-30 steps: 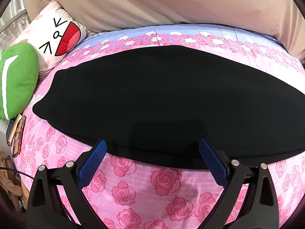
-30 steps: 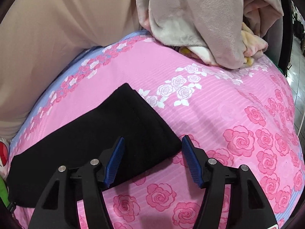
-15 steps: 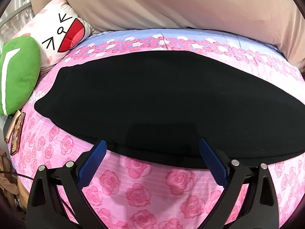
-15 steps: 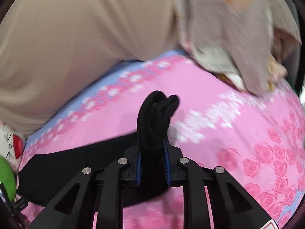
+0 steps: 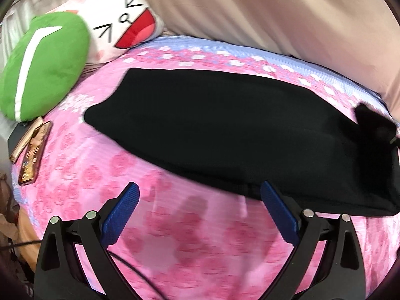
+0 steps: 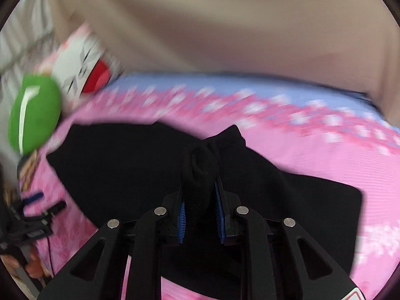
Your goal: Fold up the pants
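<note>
Black pants [image 5: 225,130] lie lengthwise across the pink rose bedsheet [image 5: 175,245]. My left gripper [image 5: 199,186] hovers open over the sheet at the pants' near edge, with nothing between its blue pads. My right gripper [image 6: 199,185] pinches a bunched end of the pants [image 6: 200,160] between its pads; the jaws are opening slightly with the cloth still pressed. That raised end is carried over the rest of the pants [image 6: 120,170], and in the left wrist view it shows as a dark lump [image 5: 372,122] at far right.
A green cushion [image 5: 42,65] and a white cartoon-face pillow [image 5: 125,25] sit at the bed's left end. A phone-like flat object [image 5: 32,155] lies at the left edge. Beige cloth [image 5: 275,12] hangs behind the bed. A hand [image 6: 27,265] shows at lower left.
My right gripper closed on the pants' end, lifted it and swept it left over the pants while rolling. My left gripper slid left along the near edge, still open.
</note>
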The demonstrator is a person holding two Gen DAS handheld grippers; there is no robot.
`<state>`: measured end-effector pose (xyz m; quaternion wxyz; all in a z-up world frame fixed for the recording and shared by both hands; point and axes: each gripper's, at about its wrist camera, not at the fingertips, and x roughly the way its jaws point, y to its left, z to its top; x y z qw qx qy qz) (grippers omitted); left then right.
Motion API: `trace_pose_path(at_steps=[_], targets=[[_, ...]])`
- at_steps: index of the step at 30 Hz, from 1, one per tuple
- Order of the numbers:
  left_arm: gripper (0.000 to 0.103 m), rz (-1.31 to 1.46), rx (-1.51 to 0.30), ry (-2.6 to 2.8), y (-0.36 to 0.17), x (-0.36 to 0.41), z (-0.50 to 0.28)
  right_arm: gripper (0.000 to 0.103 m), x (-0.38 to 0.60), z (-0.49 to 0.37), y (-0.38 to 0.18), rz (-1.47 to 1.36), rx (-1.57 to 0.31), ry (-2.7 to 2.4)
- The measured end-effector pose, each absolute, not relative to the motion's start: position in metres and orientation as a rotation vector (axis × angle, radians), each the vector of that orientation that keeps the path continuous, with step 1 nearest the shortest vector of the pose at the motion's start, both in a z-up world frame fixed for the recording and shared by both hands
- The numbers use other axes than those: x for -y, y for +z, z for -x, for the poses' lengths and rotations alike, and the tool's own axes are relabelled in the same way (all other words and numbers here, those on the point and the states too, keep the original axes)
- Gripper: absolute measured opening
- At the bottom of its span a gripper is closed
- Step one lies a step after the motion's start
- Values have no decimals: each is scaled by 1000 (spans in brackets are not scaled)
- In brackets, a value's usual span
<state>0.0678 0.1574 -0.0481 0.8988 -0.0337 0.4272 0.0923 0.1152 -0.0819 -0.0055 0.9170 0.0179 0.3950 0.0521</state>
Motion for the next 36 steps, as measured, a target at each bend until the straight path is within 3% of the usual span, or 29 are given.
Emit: trace_pose_path(at_steps=[4,7,10,14,18,23,31,33,36], targets=[[96,96,-883,219,-50,-183,-66,36,24,-126,-53,166,-875,64],[96,128,-887,227,-53,-198,-67,43,24,-107,-44,181,-843,82],[96,165,-890,236,-55,-212,-69,45,63,-78,-16,53,-797,72],[96,180,-891,230,-56,-212,-73,56,155,-28,2,-71,-770,-149],[96,181,-879,179,-53,-189,-78,57,242,10,-22,-302,-831,-280],[96,280,-906,97,-57,-171,-86,57,259,13,-50,-415,-849,-211],[96,479,-870,247,-54,-251,-110,59,238,-4,-66,-418,-841,-133],[96,555,-876,277,-61,-279,-126,56,240,-2,-66,-426,-833,-128],[96,631,-912,264,-75,-304,-151,42,241,1,-66,-451,-814,-122]])
